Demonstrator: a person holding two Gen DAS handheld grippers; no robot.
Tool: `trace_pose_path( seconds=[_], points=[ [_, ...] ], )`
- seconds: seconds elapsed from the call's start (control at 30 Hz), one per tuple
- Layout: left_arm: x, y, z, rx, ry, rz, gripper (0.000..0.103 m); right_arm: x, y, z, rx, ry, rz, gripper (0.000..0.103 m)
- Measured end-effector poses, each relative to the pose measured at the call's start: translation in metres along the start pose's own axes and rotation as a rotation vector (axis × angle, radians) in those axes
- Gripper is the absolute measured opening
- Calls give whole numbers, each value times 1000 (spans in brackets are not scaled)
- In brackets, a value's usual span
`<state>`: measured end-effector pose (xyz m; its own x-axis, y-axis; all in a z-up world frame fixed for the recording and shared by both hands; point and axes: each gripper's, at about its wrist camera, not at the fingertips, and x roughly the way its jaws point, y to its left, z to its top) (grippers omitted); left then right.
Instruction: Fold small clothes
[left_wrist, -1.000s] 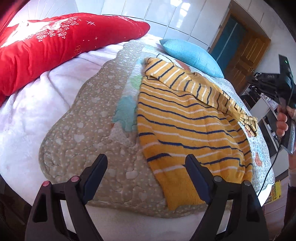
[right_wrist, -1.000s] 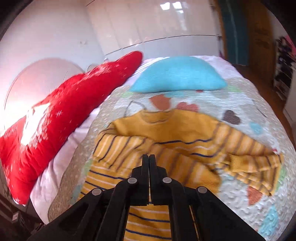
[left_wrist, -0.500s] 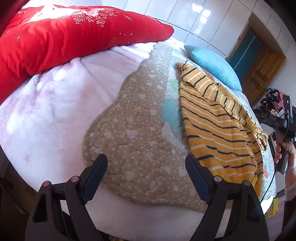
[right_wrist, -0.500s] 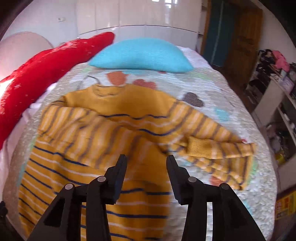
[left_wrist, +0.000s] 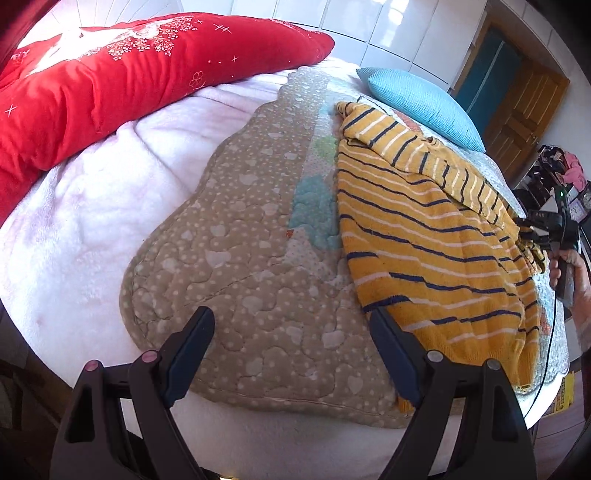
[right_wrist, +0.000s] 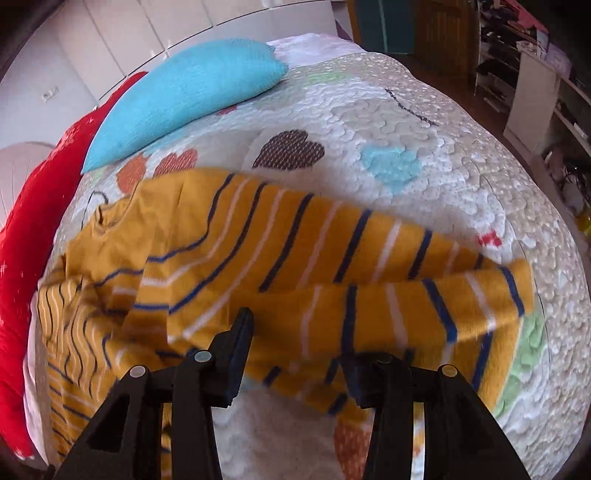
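Observation:
A small mustard-yellow sweater with navy and white stripes (left_wrist: 436, 243) lies flat on the quilted mat (left_wrist: 258, 266), both sleeves folded across its chest. My left gripper (left_wrist: 291, 332) is open and empty, above the mat beside the sweater's hem corner. In the right wrist view the sweater's sleeves (right_wrist: 369, 280) lie straight ahead; my right gripper (right_wrist: 299, 354) is open, its jaws at the edge of the lower sleeve, with cloth lying between them. The right gripper also shows in the left wrist view (left_wrist: 550, 232) at the sweater's far side.
A red duvet (left_wrist: 110, 85) lies along the far left of the bed. A blue pillow (left_wrist: 421, 103) sits behind the sweater's collar. A pink blanket (left_wrist: 74, 221) covers the bed under the mat. Shelves (right_wrist: 535, 92) and a wooden door stand at the right.
My right gripper went from shut to open and moved down to the folded sleeves. My left gripper stayed open and drifted left, off the sweater's hem.

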<state>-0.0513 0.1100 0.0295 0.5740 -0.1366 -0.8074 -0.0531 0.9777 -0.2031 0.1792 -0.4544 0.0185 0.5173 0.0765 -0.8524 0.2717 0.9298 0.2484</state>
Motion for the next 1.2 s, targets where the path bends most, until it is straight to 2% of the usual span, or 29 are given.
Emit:
trace_pose_path(
  seconds=[0.07,0.17,0.27,0.37,0.43,0.53,0.63,0.7,0.73,0.77,0.8,0.87,0.97,1.07,1.13,1.2],
  points=[
    [2,-1,0,4,8,18,85,8,-4,18,24,-12,-36,48],
    [5,-1,0,-3,20,27,85,8,1,28,-11,-26,-96,48],
    [8,-1,-1,0,22,25,85,-9,15,14,-88,-54,-65,57],
    [11,-4,0,7,21,21,85,-23,29,-12,-179,-52,-38,57],
    [11,-5,0,8,20,16,85,-28,42,-30,-262,-53,-49,57],
    [10,-8,-2,9,19,7,85,-15,61,-50,-425,-38,-177,57],
    [8,-9,-4,16,22,10,85,11,66,-55,-503,-15,-267,57],
    [7,-10,-5,15,24,15,85,17,64,-51,-490,-49,-268,54],
    [6,-10,-6,14,24,17,85,19,59,-45,-444,-43,-237,46],
    [5,-10,-6,11,24,18,85,19,53,-39,-384,-34,-203,23],
    [4,-9,-7,8,25,18,85,15,47,-33,-324,-31,-181,13],
    [3,-7,-6,1,23,9,85,-2,35,-25,-223,-51,-113,12],
    [1,-4,-7,2,15,-9,85,-39,32,-20,-158,-113,-76,12],
    [-3,-1,-7,-1,0,-33,85,-72,54,-16,-158,-156,-40,12],
    [-5,1,-8,-7,-11,-52,85,-87,80,-14,-212,-194,-40,12],
    [-9,5,-9,-19,-20,-60,85,-82,95,-10,-221,-167,-72,12]
  ],
)
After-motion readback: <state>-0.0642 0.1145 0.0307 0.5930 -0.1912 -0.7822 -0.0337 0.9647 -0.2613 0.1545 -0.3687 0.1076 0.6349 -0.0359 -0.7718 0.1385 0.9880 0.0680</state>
